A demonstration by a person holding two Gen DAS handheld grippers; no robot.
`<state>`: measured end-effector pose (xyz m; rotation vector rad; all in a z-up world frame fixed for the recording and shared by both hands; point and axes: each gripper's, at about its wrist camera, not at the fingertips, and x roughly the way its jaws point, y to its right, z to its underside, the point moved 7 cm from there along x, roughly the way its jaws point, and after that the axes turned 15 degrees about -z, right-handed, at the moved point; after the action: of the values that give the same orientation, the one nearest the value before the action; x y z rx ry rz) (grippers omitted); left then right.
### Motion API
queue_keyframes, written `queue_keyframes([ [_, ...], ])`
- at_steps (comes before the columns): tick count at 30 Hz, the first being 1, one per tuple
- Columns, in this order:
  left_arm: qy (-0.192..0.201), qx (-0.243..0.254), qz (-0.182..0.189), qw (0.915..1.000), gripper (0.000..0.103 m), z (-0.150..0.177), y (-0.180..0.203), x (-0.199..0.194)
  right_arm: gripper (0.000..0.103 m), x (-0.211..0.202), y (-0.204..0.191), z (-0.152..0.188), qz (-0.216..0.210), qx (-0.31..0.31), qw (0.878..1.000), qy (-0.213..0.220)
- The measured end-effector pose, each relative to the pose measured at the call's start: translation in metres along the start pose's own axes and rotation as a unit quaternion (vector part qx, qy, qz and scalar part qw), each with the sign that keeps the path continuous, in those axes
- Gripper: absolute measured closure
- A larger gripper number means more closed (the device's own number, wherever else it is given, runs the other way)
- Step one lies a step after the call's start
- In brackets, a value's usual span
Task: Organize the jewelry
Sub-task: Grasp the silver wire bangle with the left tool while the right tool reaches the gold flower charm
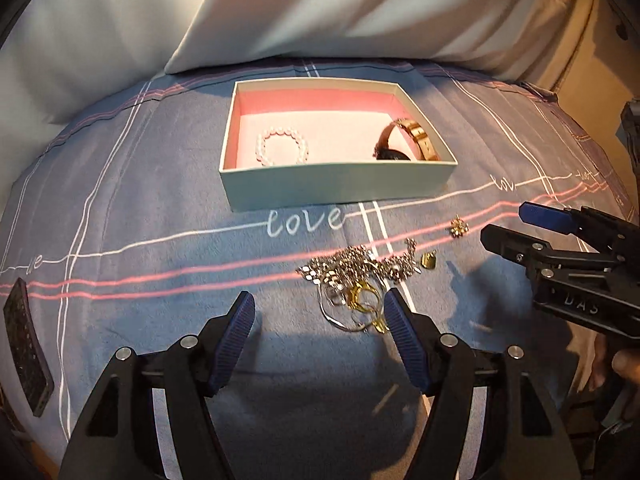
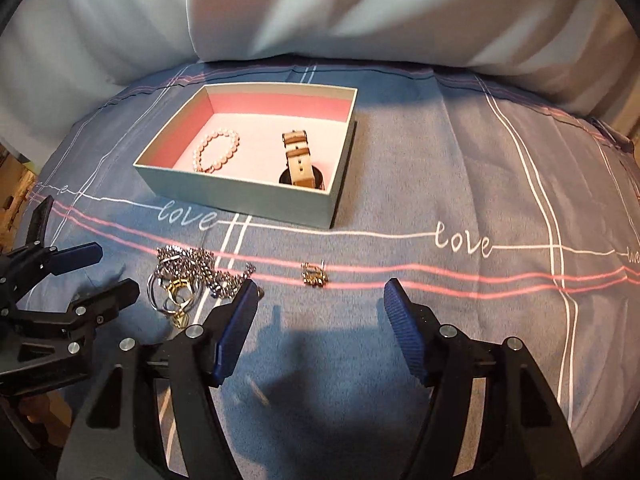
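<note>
Two pieces are already sitting in the box [image 1: 338, 186], a shallow card tray w/ pale green outside and pink lining: a pearl bracelet [image 1: 283, 146] lying flat at its left, and a watch [image 1: 404, 140] w/ a rose-gold strap leaning at its right, dark face down low. The rest of the jewelry is lying on the bed, on a blue sheet [image 1: 160, 208] printed w/ pink and white lines and the word "love". A tangle of chains and rings [image 1: 356, 284] is heaped just in front of the box, silver ball-links and gold hoops knotted together, prob. needing to be teased apart before sorting. A small gold charm [image 1: 429, 261] is lying at the heap's right edge, and a little gold earring [image 1: 459, 227] is sitting apart further right. The left gripper [image 1: 320, 312] is hovering w/ jaws apart and nothing between them, its right ribbed blue pad just beside the heap. The right gripper [image 2: 318, 300] is likewise standing wide and empty, aimed near the earring [image 2: 314, 274], its left pad by the heap's end. Judging by this, each gripper is lining up on its own target. White pillows [image 1: 280, 12] are lying behind the box; a dark phone-like slab [image 1: 28, 344] is lying at far left.
</note>
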<state>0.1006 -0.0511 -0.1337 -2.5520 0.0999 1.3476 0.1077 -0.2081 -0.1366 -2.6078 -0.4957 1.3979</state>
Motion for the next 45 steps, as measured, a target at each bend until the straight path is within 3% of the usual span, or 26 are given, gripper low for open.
queue_keyframes([
  [5,-0.002,0.023,-0.022,0.9995,0.037,0.007,0.015,0.013,0.037,0.01,0.004,0.025,-0.002,0.011,1.0,-0.017],
  [10,-0.015,0.038,-0.042,0.9983,0.039,0.002,0.027,0.036,0.037,0.012,0.005,0.028,0.0,0.015,1.0,-0.019],
  [16,-0.007,0.031,-0.038,0.9988,0.055,0.002,0.017,0.039,0.035,0.022,0.001,0.027,-0.003,0.009,1.0,-0.029],
  [24,-0.011,-0.009,-0.015,0.9998,0.055,0.001,-0.005,0.028,0.036,0.037,0.001,0.016,-0.005,-0.006,0.999,-0.033],
  [30,-0.005,-0.038,-0.017,0.9991,0.055,-0.004,-0.025,0.017,0.05,0.044,0.006,0.005,0.001,-0.01,0.999,-0.031],
  [37,0.004,-0.038,-0.014,0.9992,0.056,-0.006,-0.026,0.01,0.051,0.051,0.0,0.002,0.014,-0.029,0.999,-0.03],
  [39,0.003,-0.037,-0.015,0.9992,0.056,-0.004,-0.027,0.01,0.072,0.052,-0.003,0.003,0.014,-0.034,0.999,-0.027],
  [41,-0.001,-0.038,-0.017,0.9991,0.056,-0.001,-0.03,0.009,0.084,0.053,-0.007,0.004,0.002,-0.033,0.999,-0.028],
  [42,-0.003,-0.038,-0.015,0.9991,0.061,0.002,-0.031,0.01,0.086,0.053,-0.009,0.005,0.001,-0.034,0.999,-0.027],
  [45,-0.01,-0.044,-0.017,0.9988,0.062,0.006,-0.035,0.01,0.086,0.051,-0.012,0.006,-0.005,-0.033,0.999,-0.024],
])
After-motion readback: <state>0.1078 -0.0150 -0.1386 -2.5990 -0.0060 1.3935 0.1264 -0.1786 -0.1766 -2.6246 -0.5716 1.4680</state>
